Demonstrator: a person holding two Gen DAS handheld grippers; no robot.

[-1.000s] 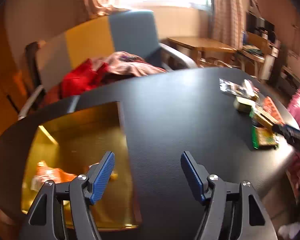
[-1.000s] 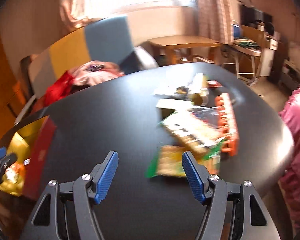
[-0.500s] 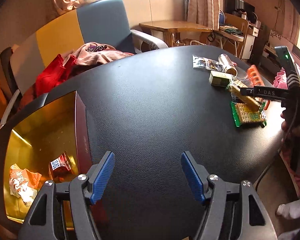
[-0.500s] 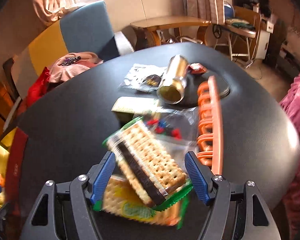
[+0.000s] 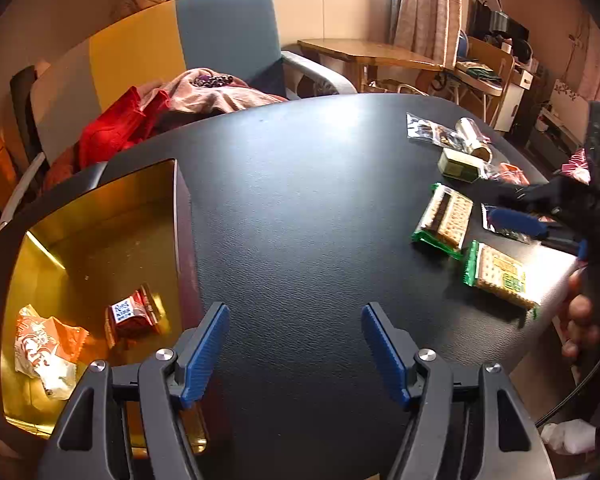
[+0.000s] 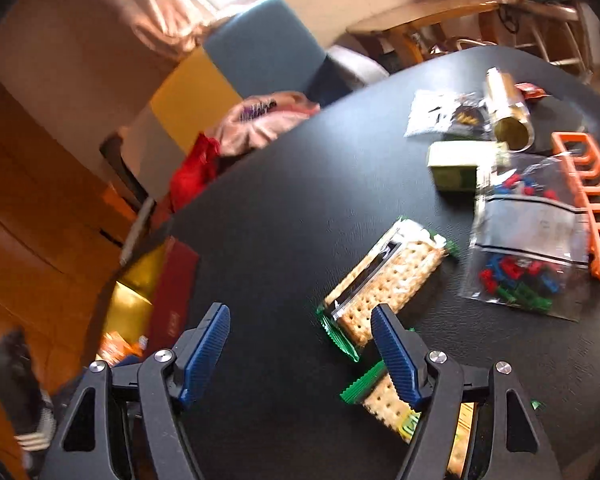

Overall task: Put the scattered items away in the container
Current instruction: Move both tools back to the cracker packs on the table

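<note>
Snacks (image 6: 382, 283) on black table (image 5: 300, 208), armchair (image 5: 204, 48) behind

No print is legible on the cracker packs (image 5: 444, 220), the red snack packet (image 5: 132, 316), or elsewhere.

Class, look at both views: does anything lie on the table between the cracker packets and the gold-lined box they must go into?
Nothing visible does. Bare black table separates the green-edged cracker packets from the gold-lined box, whose open top is unobstructed.

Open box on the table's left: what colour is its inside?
Shiny gold inside the open box, clearest in the left wrist view.
</note>
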